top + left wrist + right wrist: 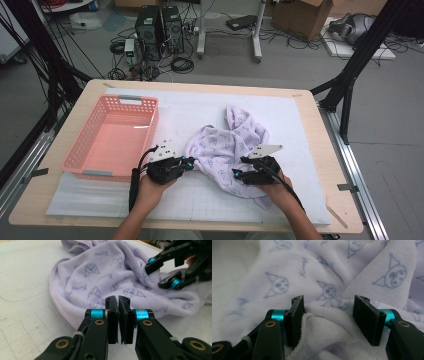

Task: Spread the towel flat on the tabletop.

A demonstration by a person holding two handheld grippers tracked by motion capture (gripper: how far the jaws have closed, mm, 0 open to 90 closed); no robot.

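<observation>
A lavender towel printed with small cartoon faces lies crumpled on the white mat. My left gripper rests at the towel's left edge, shut, with nothing between its pads. In the left gripper view its closed tips sit just in front of the towel's hem. My right gripper is on the towel's near right part, open. In the right gripper view a thick fold of towel lies between its jaws, against the left pad and apart from the right one. The right gripper also appears in the left gripper view.
An empty pink plastic basket stands on the mat's left side, close beside my left hand. The wooden table's edge runs along the right. Black frame posts, cables and computer towers stand on the floor beyond the table.
</observation>
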